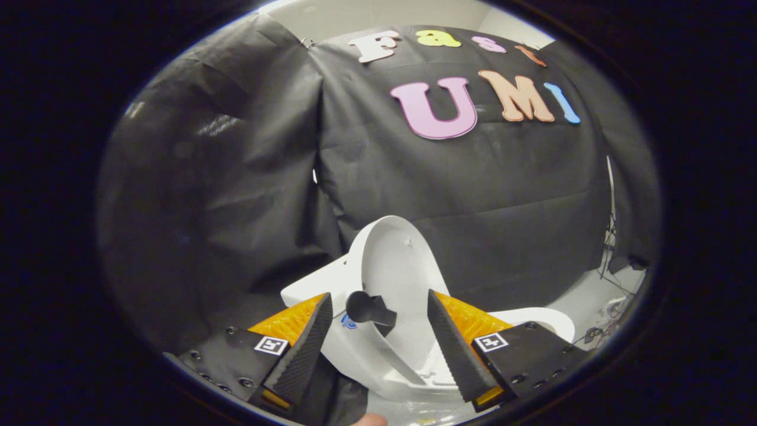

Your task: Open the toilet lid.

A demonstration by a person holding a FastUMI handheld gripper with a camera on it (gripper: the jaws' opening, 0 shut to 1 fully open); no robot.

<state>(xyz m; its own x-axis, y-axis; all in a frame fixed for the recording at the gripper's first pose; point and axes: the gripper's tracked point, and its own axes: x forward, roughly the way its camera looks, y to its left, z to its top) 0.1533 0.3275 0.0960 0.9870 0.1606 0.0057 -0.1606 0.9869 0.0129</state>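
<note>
My gripper (378,331) stands with its fingers spread wide and nothing pressed between them. The toilet lid (395,260) is just ahead, rising between the two fingertips toward twelve o'clock; I see its pale inner face, so I judge it already raised nearly upright against the black cloth wall (236,177). A dark round knob (362,306) on a short stub sits at the lid's lower edge, close beside my left finger at about ten o'clock from the gripper's middle; I take it for the lifting handle, though I cannot be sure.

The step in hand looks like the finish of the lift. To do it well I would keep clear of the knob, make sure the lid leans past its balance point so it will not fall forward, and draw the fingers straight back without brushing its edge.

The toilet bowl (550,322) shows beyond my right finger at about three o'clock, and the seat (384,370) curves below, between the fingers. I cannot tell what, if anything, is in the bowl; its inside is hidden.
</note>
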